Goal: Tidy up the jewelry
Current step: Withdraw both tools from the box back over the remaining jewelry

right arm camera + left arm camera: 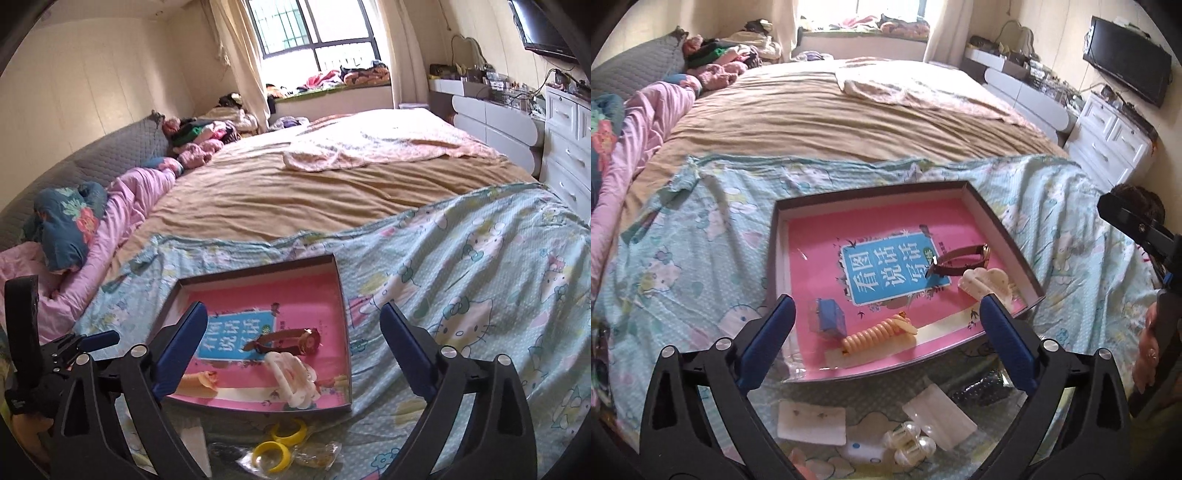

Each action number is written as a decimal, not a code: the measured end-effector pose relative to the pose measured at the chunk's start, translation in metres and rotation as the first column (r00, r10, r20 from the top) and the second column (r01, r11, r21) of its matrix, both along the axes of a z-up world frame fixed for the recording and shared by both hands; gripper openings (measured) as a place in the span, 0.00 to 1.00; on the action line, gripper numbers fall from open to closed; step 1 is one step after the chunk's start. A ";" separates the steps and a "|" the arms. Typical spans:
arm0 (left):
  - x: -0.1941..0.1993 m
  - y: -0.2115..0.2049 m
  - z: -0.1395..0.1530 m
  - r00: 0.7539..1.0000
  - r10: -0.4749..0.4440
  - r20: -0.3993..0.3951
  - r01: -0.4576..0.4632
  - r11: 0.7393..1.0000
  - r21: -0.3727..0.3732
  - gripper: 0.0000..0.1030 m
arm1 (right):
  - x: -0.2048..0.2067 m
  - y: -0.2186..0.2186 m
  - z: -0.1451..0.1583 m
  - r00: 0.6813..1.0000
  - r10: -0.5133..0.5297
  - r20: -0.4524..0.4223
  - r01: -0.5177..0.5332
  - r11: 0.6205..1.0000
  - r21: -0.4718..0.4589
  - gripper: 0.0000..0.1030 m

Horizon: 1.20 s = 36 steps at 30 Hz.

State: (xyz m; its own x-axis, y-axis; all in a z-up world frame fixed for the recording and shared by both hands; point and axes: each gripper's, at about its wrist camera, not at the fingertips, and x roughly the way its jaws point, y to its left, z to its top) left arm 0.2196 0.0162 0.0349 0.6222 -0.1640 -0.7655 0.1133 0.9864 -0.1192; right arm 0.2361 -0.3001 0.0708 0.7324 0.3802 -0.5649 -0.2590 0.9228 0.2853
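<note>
A shallow dark-rimmed box (871, 199) lies on the cartoon-print sheet, lined with a pink book. In it are a brown-strap watch (960, 260), a white hair claw (986, 286), a small blue box (831, 317) and an orange coil hair tie (875, 330). My left gripper (886, 304) hangs open above the box's near edge, holding nothing. In the right wrist view the box (258, 273) holds the watch (291, 341) and the claw (291, 376). My right gripper (293, 310) is open and empty above them.
In front of the box lie an earring card (812, 422), pearl pieces (912, 443), a clear packet (938, 413), a dark beaded piece (982, 384) and two yellow rings (290, 430). A hand (1148, 354) holds the other gripper at right. White drawers (569, 147) stand beside the bed.
</note>
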 end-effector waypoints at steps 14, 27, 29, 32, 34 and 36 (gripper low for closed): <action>-0.046 0.019 0.038 0.995 0.045 0.091 -0.043 0.999 -0.025 0.91 | -0.047 0.010 0.038 0.995 0.035 0.098 -0.036 0.999 0.010 0.93; -0.087 0.024 0.045 0.991 0.031 0.127 -0.028 0.999 -0.027 0.91 | -0.090 0.023 0.056 0.987 0.060 0.149 -0.058 0.998 -0.018 0.95; -0.092 0.024 0.045 0.991 0.024 0.134 -0.020 0.999 -0.030 0.91 | -0.095 0.025 0.056 0.987 0.065 0.150 -0.063 0.998 -0.021 0.95; -0.099 0.025 0.044 0.989 0.021 0.143 -0.017 0.999 -0.033 0.91 | -0.101 0.028 0.058 0.985 0.071 0.154 -0.067 0.997 -0.035 0.95; -0.101 0.025 0.043 0.990 0.022 0.143 -0.017 0.999 -0.037 0.91 | -0.104 0.030 0.059 0.985 0.074 0.157 -0.069 0.997 -0.042 0.95; -0.104 0.025 0.041 0.990 0.018 0.140 -0.013 0.999 -0.033 0.91 | -0.107 0.031 0.059 0.985 0.080 0.156 -0.075 0.996 -0.042 0.95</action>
